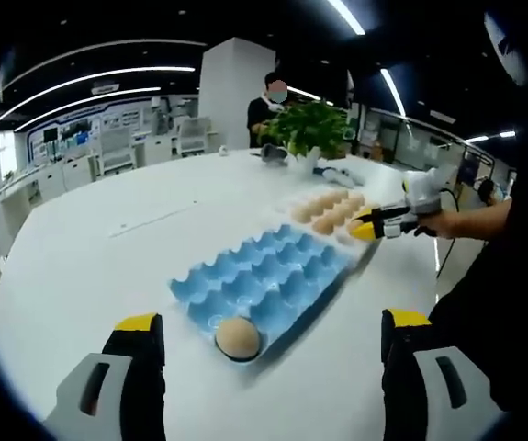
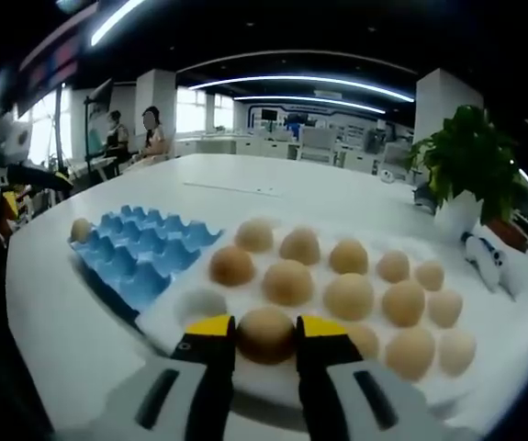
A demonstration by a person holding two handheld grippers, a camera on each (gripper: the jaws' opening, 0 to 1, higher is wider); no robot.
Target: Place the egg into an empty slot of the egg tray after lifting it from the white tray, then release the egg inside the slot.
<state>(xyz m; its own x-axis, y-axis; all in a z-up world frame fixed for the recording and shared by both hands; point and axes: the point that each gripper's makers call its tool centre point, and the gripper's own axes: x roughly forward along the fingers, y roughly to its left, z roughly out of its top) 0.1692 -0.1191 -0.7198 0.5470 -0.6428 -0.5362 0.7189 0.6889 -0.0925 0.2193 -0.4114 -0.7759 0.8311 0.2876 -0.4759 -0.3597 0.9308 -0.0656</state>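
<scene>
A blue egg tray (image 1: 273, 266) lies on the white table, with one brown egg (image 1: 238, 337) in its near corner slot. My left gripper (image 1: 271, 322) hovers open just short of that corner. Beyond it sits the white tray (image 1: 323, 209) with several eggs. My right gripper (image 1: 366, 223) reaches into that tray's near end. In the right gripper view the right gripper (image 2: 265, 329) has its yellow-tipped jaws pressed on both sides of a brown egg (image 2: 265, 335) in the front row of the white tray (image 2: 199, 303). The blue egg tray (image 2: 144, 250) lies to the left.
A potted plant (image 2: 466, 170) stands at the far side of the white tray, with a small white and blue object (image 2: 488, 262) beside it. The table's edge runs close along both trays. People stand at desks in the background.
</scene>
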